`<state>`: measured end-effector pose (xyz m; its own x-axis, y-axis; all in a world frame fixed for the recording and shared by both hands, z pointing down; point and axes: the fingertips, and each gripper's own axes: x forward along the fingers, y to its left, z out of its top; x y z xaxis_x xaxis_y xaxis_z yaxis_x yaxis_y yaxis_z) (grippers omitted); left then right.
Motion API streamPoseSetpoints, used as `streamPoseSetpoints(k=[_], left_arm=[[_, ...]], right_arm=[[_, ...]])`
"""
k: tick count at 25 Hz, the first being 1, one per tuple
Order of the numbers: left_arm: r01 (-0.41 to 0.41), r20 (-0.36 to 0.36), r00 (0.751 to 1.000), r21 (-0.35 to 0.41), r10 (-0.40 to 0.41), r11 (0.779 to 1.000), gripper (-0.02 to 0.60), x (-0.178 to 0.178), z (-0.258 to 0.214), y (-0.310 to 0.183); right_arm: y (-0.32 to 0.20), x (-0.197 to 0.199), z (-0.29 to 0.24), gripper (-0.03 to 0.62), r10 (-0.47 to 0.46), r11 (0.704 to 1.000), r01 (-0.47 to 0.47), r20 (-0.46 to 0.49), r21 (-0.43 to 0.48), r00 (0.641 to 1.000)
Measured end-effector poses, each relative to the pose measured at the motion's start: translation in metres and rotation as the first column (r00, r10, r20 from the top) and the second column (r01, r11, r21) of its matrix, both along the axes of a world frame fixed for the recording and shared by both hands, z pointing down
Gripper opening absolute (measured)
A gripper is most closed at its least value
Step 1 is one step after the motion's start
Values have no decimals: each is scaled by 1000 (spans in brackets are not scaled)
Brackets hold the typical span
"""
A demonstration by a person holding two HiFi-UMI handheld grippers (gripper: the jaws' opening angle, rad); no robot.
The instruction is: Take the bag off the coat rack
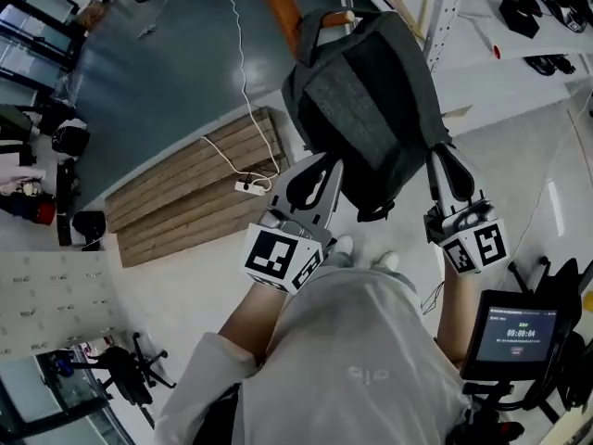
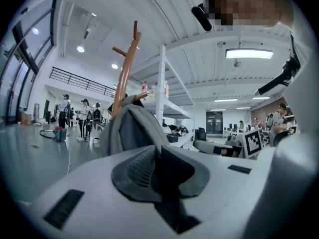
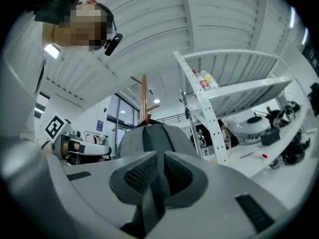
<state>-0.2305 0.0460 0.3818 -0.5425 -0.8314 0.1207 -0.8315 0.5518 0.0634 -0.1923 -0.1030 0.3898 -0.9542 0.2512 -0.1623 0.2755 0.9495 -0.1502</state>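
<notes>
A dark grey backpack [image 1: 371, 100] hangs by its top loop from a peg of the orange-brown coat rack [image 1: 278, 7]. My left gripper [image 1: 320, 170] is at the bag's lower left edge and my right gripper [image 1: 445, 160] at its lower right. In the left gripper view the bag [image 2: 132, 128] fills the space in front of the rack's pole [image 2: 127, 68], and the left gripper [image 2: 157, 156] is shut on a dark strap [image 2: 172, 198]. In the right gripper view the right gripper [image 3: 160, 161] pinches a grey strap [image 3: 149, 203] below the bag [image 3: 154, 138].
A wooden pallet [image 1: 195, 193] lies on the floor to the left, with a power strip [image 1: 248, 186] and white cable on it. White shelving [image 1: 482, 26] stands right behind the rack. A screen device [image 1: 519, 332] is at lower right. Several people [image 2: 82, 118] stand far off.
</notes>
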Motion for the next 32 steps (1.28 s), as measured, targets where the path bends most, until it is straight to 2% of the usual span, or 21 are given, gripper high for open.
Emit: streamPoseSetpoints(k=[3,5,7,10,12,15,19,22,24,26,28,30,32], left_arm=[[67,26,997,-1,-67,998,98,-21,-23,6],[111,79,991,-27,-109,993,118,-37,-42,5],[145,143,980,-61,-135,988,132,-52,-62,4],[169,225,965,-126,-138,977,155,-73,-91,-3],[211,280,947,-179,-156,961,163,-89,-109,-8],[258,327,932,-294,-157,920,163,-106,-121,-16],[259,283,948,-426,-145,867,163,-115,-118,-23],[287,277,948,-527,-158,800,163,-121,-113,-21],[297,272,948,-568,-166,767,161,-125,-109,-23],[290,251,953,-589,-171,754,161,-130,-104,-27],[279,225,958,-597,-177,752,160,-134,-101,-31],[267,197,963,-596,-185,757,160,-138,-99,-33],[254,166,967,-592,-193,765,147,-140,-97,-34]], right_arm=[[-3,-31,-34,27,-63,991,55,63,121,996],[-5,-52,-57,52,-109,976,90,92,196,990],[-2,-70,-82,52,-143,954,104,123,281,982],[8,-95,-116,77,-203,902,124,154,413,967],[19,-112,-136,78,-261,859,156,154,488,953],[33,-134,-149,78,-314,783,197,102,590,944],[52,-149,-144,78,-365,649,276,-29,709,931],[62,-156,-142,78,-402,552,311,-80,774,912],[63,-163,-135,78,-417,494,346,-131,798,899],[64,-170,-125,78,-434,428,388,-191,816,880],[65,-178,-116,78,-445,370,423,-242,827,862],[66,-185,-112,78,-446,338,444,-274,830,852],[69,-191,-110,78,-451,324,469,-301,822,840]])
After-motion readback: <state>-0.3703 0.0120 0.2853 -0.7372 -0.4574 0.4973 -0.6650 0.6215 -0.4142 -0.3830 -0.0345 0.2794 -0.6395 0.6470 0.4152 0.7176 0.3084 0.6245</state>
